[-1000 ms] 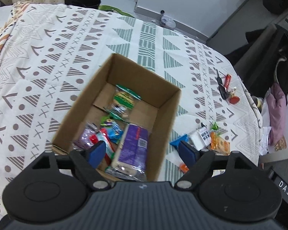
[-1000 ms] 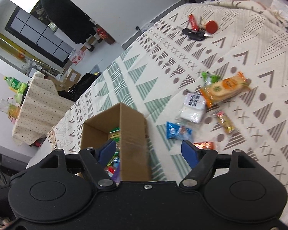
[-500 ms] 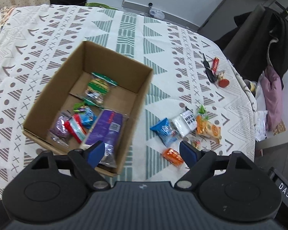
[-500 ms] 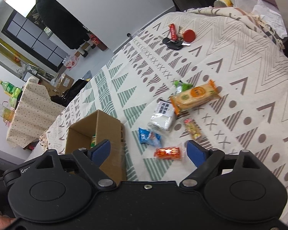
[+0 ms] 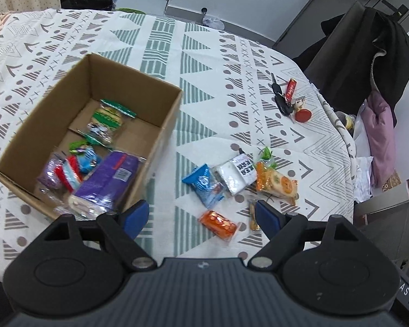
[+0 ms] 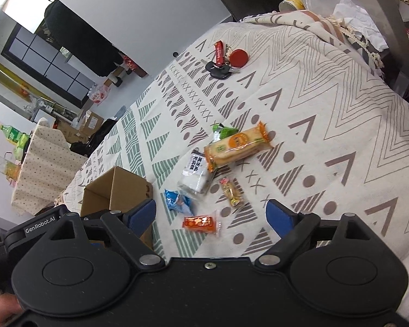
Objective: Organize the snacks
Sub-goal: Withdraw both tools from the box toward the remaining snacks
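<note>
Both grippers have drifted from the cardboard box toward loose packets.
Left gripper and right gripper gape empty; a glossy orange packet lies lower centre on patterned cloth.

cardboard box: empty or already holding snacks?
Partly filled. The open-topped cardboard box already holds several packets, among them a purple pack and a green-striped one, with bare floor showing at its far end.
</note>
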The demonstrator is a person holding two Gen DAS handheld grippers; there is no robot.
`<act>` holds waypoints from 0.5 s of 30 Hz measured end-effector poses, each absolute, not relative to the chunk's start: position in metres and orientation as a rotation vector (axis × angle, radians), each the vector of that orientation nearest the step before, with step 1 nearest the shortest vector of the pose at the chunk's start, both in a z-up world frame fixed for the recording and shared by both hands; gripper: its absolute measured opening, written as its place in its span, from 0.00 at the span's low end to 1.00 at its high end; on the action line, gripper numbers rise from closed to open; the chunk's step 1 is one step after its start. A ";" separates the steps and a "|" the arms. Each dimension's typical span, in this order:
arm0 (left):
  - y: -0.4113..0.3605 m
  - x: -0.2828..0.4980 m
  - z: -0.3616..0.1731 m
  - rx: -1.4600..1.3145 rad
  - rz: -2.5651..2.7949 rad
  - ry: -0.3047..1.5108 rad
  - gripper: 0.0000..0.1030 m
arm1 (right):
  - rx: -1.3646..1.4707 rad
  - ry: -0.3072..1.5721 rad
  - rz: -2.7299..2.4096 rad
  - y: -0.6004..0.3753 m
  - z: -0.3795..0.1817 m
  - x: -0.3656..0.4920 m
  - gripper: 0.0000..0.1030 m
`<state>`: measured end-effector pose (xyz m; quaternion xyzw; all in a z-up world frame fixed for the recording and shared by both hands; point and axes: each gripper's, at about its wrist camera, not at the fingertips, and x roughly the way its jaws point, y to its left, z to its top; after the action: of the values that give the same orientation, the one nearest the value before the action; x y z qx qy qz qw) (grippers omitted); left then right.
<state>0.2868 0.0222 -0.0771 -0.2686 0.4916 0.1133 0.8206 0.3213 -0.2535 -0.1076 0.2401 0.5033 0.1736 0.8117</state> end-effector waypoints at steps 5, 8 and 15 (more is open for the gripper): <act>0.007 0.294 -0.093 -0.576 0.236 1.073 0.78 | 0.530 1.086 0.383 -0.264 -0.121 0.332 0.83; -0.001 0.300 -0.107 -0.593 0.239 1.103 0.74 | 0.531 1.106 0.402 -0.265 -0.132 0.338 0.75; -0.015 0.314 -0.139 -0.616 0.275 1.160 0.55 | 0.496 1.090 0.454 -0.260 -0.157 0.345 0.58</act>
<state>0.3136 -0.0149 -0.1388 -0.2853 0.5376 0.1274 0.7832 0.3446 -0.2605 -0.1573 0.2313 0.5087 0.2118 0.8018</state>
